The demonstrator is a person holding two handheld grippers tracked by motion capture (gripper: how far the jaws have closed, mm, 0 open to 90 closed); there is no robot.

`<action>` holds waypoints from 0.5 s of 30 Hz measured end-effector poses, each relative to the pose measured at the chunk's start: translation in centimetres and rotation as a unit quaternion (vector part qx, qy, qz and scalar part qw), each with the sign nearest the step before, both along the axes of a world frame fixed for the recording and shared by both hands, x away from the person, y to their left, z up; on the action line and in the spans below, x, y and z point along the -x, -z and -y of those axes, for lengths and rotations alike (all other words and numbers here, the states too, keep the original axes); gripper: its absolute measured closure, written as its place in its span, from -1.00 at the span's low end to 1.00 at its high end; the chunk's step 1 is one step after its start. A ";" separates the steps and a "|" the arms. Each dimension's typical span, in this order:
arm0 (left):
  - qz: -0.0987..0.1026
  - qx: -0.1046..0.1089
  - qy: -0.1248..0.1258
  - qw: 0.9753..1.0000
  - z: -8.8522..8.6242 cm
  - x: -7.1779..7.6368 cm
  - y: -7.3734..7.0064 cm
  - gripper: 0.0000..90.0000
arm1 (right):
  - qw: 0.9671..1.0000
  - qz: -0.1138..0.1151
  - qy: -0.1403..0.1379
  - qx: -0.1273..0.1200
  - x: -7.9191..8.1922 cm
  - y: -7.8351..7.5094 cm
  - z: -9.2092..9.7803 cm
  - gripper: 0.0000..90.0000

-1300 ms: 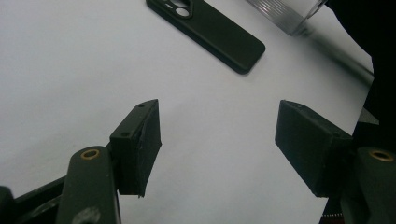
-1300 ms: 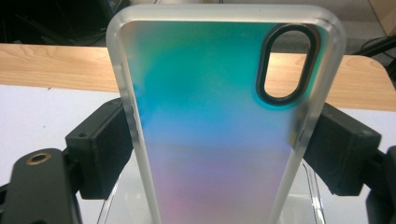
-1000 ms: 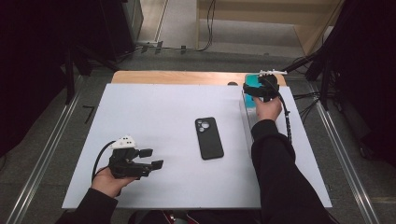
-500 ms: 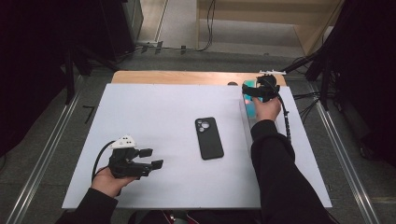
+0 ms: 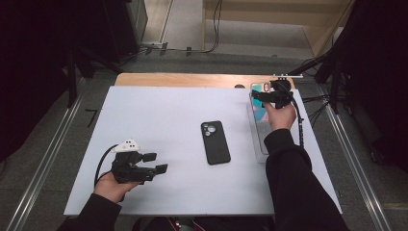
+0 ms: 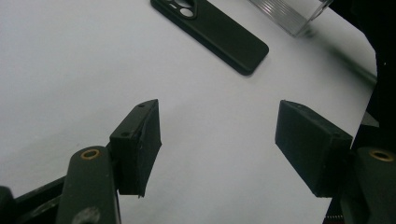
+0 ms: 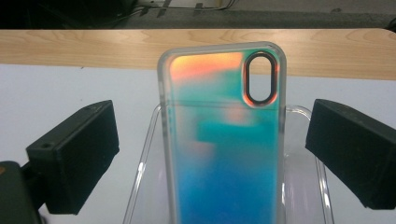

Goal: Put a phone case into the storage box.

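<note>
A black phone [image 5: 215,142] lies face down in the middle of the white table [image 5: 159,110]; its camera end also appears in the left gripper view [image 6: 210,32]. An iridescent teal and orange phone case [image 7: 224,140] rests in a clear tray [image 7: 299,135] at the table's right side [image 5: 260,144]. My right gripper [image 7: 212,126] is open, one jaw on each side of the case's camera end, not touching it. In the high view the right gripper [image 5: 263,92] sits at the tray's far end. My left gripper [image 5: 156,162] rests open on the table's near left, empty [image 6: 219,126].
A wooden strip [image 5: 192,79] runs along the table's far edge. The clear tray's corner [image 6: 289,14] lies beyond the black phone in the left gripper view. Cables and dark stands crowd the floor behind and to the right of the table.
The right gripper has shifted only slightly at the tray's far end. The left gripper and the black phone have stayed where they were.
</note>
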State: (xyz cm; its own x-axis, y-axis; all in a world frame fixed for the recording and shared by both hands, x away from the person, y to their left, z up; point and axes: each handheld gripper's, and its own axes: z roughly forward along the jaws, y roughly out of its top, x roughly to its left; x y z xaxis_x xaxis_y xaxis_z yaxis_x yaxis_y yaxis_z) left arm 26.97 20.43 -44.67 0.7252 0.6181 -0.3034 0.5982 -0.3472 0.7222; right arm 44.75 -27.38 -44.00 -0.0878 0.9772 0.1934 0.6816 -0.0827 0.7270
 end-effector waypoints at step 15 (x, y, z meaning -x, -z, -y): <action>-0.004 0.003 -0.007 1.000 -0.2 -0.4 0.0 -0.30 | 0.997 -0.016 -0.075 -0.032 4.5 -1.7 -0.7 -0.97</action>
State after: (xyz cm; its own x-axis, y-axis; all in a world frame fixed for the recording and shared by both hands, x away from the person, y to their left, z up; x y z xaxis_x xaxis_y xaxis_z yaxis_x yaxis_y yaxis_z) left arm 27.32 20.59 -44.70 0.7141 0.6265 -0.3125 0.6088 -0.3353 0.7190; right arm 40.23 -26.66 -42.29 -0.2240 0.9390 0.2608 0.7133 -0.0244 0.7005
